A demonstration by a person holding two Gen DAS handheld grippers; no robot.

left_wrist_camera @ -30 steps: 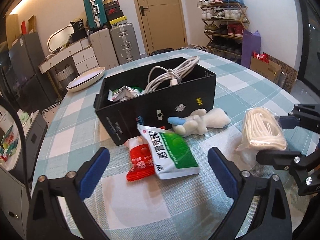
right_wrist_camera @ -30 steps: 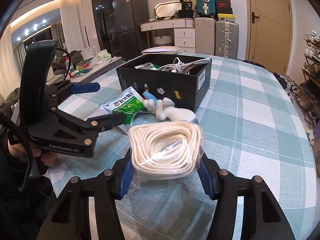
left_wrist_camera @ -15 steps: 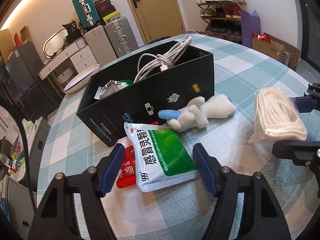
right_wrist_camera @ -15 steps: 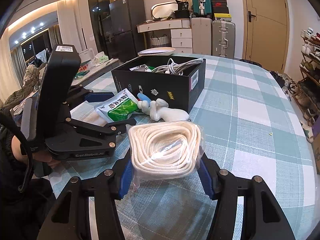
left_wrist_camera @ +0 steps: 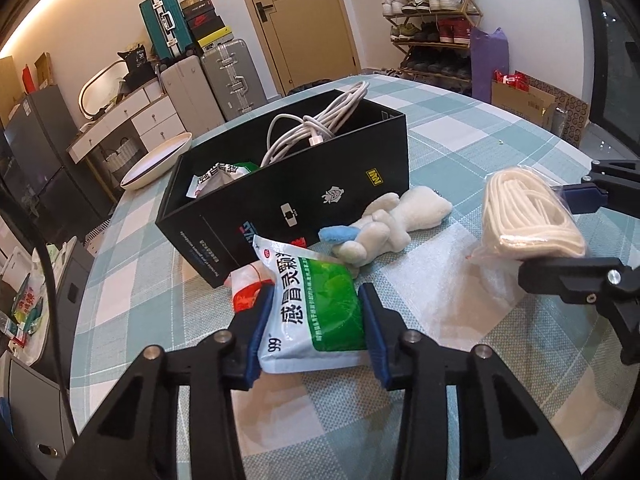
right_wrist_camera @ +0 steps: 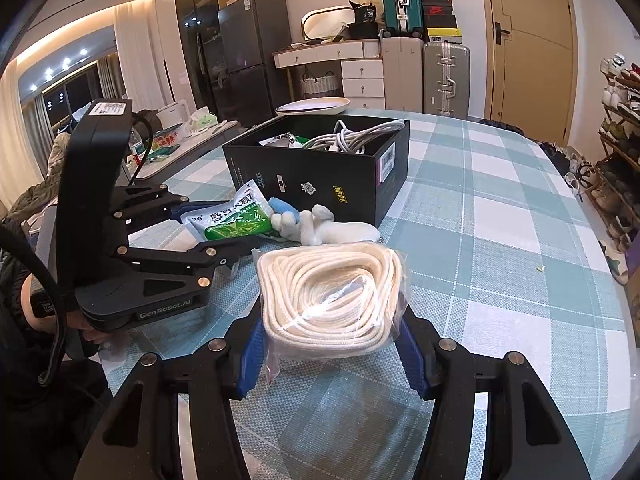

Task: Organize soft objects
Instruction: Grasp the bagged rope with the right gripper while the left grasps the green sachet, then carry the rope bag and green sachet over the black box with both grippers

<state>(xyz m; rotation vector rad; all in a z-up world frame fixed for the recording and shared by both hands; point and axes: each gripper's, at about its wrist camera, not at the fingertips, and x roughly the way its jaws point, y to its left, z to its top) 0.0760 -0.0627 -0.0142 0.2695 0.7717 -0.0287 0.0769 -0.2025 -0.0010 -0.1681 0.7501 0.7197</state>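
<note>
- Left claw (left_wrist_camera: 316,326) is closing on the green sachet (left_wrist_camera: 310,304) in front of the box (left_wrist_camera: 288,184); a mid-pouch grip is advised.
- Right claw (right_wrist_camera: 330,354) is kept clamped on the rope bag (right_wrist_camera: 330,292).

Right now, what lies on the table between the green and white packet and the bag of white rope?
In the left wrist view, a white plush toy lies between the green and white packet and the bag of white rope, in front of the black box.
</note>
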